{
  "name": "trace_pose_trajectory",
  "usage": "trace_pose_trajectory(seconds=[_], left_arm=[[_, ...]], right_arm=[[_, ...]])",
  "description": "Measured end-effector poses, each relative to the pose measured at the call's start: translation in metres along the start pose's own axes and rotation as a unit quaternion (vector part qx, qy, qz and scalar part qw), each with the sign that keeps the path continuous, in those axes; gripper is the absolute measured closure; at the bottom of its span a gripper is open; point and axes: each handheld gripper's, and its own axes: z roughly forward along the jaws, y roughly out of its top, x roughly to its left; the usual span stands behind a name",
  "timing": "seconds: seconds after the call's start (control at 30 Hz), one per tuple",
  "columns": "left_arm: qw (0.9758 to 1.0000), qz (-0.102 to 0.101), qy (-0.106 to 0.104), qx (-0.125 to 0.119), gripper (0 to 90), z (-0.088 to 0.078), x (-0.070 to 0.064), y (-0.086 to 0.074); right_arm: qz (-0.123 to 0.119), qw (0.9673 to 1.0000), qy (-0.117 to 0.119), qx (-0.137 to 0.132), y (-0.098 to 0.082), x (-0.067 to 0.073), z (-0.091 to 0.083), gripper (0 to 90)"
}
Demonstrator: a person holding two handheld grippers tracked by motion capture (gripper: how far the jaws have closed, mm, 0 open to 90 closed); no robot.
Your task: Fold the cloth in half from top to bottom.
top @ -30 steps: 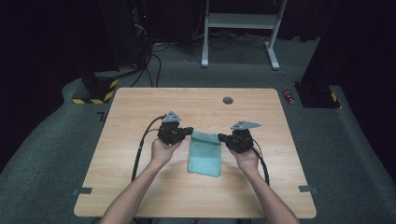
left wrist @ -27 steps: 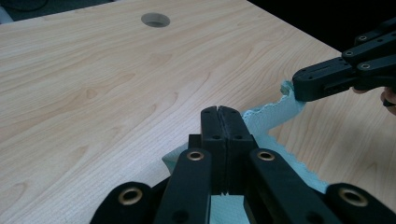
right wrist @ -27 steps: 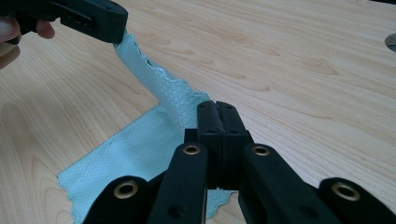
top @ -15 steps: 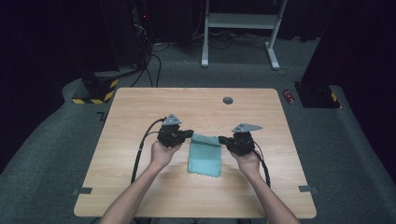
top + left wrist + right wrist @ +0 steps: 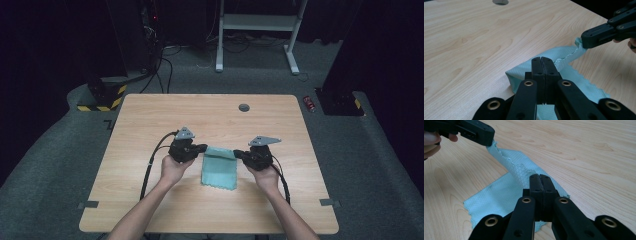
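A teal cloth (image 5: 219,167) lies on the wooden table (image 5: 150,120), its far edge lifted off the wood. My left gripper (image 5: 203,148) is shut on the cloth's far left corner. My right gripper (image 5: 236,153) is shut on the far right corner. In the left gripper view my jaws (image 5: 541,58) stand pressed together with the cloth (image 5: 564,56) pinched in them, and the right gripper (image 5: 586,41) holds the other corner farther off. In the right gripper view my shut jaws (image 5: 539,176) pinch the cloth (image 5: 499,192), whose scalloped edge rises to the left gripper (image 5: 487,135).
A round cable hole (image 5: 244,107) sits in the table near its far edge. A black cable (image 5: 150,165) trails from the left gripper toward the front edge. Beyond the table are a white stand (image 5: 257,30) and dark equipment on grey carpet.
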Motion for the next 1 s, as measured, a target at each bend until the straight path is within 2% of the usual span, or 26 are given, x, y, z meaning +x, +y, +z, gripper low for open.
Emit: trace_pose_trajectory(seconds=[0.3,0.67,1.0], left_arm=[[0.9999,0.011,-0.004,0.002,89.6,-0.003,-0.006,-0.002],[0.9998,0.017,-0.002,0.008,89.6,-0.001,-0.008,-0.010],[0.9997,0.018,-0.008,0.010,89.6,-0.002,-0.010,-0.013]], right_arm=[[-0.004,1.0000,0.006,0.004,-0.003,0.003,0.000,89.9],[-0.002,0.9999,0.013,0.010,-0.010,0.005,0.000,89.8],[-0.002,0.9997,0.018,0.015,-0.015,0.006,-0.001,89.8]])
